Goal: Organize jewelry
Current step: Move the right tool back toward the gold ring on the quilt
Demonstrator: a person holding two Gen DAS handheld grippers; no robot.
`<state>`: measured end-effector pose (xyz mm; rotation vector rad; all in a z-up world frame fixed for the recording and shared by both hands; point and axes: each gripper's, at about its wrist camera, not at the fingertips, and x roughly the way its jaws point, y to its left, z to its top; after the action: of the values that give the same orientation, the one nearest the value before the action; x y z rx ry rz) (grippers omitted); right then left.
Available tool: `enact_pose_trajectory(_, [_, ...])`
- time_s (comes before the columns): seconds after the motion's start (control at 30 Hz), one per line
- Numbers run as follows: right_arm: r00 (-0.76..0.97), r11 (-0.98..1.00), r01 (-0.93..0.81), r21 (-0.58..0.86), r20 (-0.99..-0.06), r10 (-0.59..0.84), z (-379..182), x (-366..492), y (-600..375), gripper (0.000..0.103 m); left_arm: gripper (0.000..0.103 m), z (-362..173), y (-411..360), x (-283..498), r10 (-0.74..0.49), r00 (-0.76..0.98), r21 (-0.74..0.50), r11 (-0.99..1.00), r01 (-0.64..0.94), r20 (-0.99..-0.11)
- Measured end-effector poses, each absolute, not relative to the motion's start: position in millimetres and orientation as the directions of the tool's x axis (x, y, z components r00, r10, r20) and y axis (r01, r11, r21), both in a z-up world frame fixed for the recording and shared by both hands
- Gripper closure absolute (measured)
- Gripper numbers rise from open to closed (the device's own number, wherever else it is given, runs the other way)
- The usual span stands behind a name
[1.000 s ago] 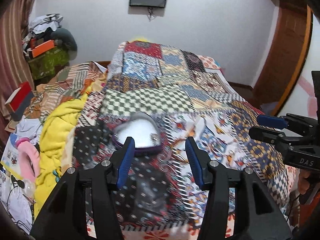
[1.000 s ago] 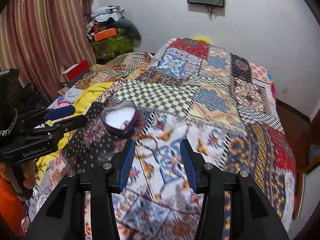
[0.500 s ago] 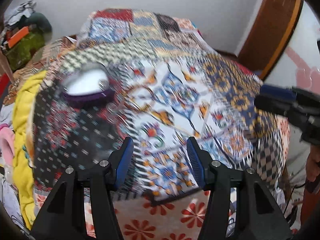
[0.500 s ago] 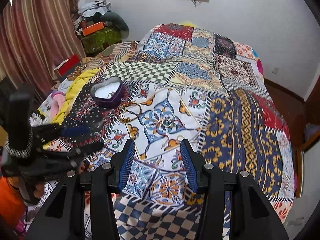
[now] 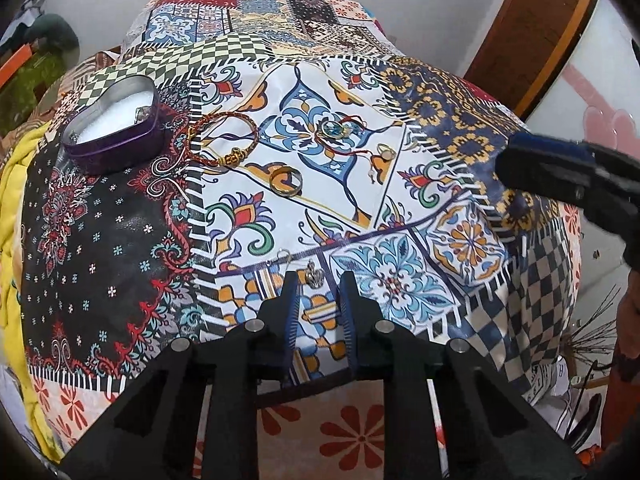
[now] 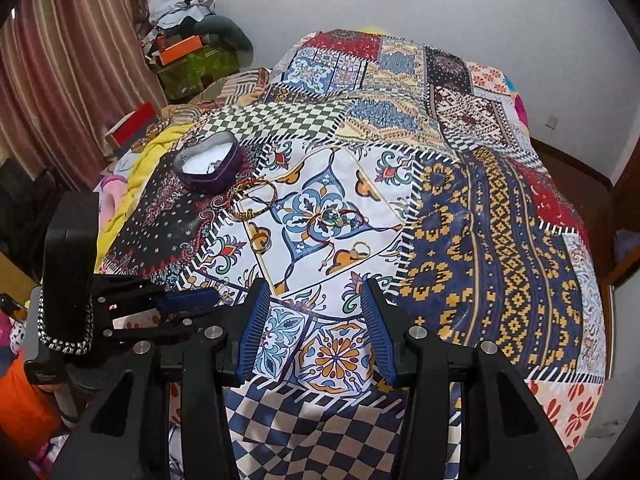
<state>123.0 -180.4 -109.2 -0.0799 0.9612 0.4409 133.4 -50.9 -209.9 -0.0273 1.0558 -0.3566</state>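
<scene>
Purple heart-shaped tin (image 5: 114, 136) sits open on the bed (image 5: 420, 280), far beyond and left of the left gripper (image 5: 318, 284), holding white padding and small silver pieces. Left fingers (image 5: 290, 304) are half-closed around a small silver charm (image 5: 315, 278); right gripper (image 6: 312, 296) is spread, empty.

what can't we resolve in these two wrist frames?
- Left wrist view: whether the left gripper touches the small silver crown charm; the fingertips overlap it.
- Right wrist view: that charm is too small to make out.
- Both views: contents of the heart-shaped box; small, glinting pieces at the rim only.
- Left wrist view: right gripper blurred and cut by the edge.
- Right wrist view: small ring detail unreadable.
</scene>
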Motion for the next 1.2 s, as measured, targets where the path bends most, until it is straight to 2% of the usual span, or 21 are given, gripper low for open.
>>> enact_pose_trajectory(0.07, [0.482,0.909,-0.399,0.125,-0.814,0.324,-112.9,124.6,-179.0,0.059,0.086,-210.8,-50.5,135.5,-0.301,0.446,-0.195,0.944,0.268,-0.843])
enact_pose_trajectory(0.17, [0.472,0.906,-0.404,0.125,-0.820,0.323,-116.5,126.5,-175.3,0.059,0.094,-212.0,-51.2,137.1,-0.288,0.456,-0.176,0.946,0.272,-0.842])
enact_pose_trajectory(0.4, [0.445,0.899,-0.420,0.123,-0.835,0.322,-124.2,136.2,-161.8,0.059,0.094,-204.6,-33.3,138.4,-0.315,0.477,-0.220,0.944,0.245,-0.820])
enact_pose_trajectory(0.8, [0.362,0.865,-0.486,0.125,-0.872,0.329,-155.6,160.9,-117.8,0.059,0.094,-174.8,13.5,146.1,-0.277,0.580,-0.224,0.961,0.162,-0.766])
enact_pose_trajectory(0.97, [0.289,0.840,-0.510,0.186,-0.882,0.372,-170.4,171.5,-107.0,0.060,0.094,-171.4,20.2,151.8,-0.281,0.594,-0.233,0.959,0.158,-0.753])
enact_pose_trajectory(1.2, [0.293,0.837,-0.507,0.204,-0.873,0.390,-173.6,182.7,-104.2,0.060,0.094,-176.3,25.6,160.7,-0.287,0.596,-0.252,0.957,0.144,-0.750])
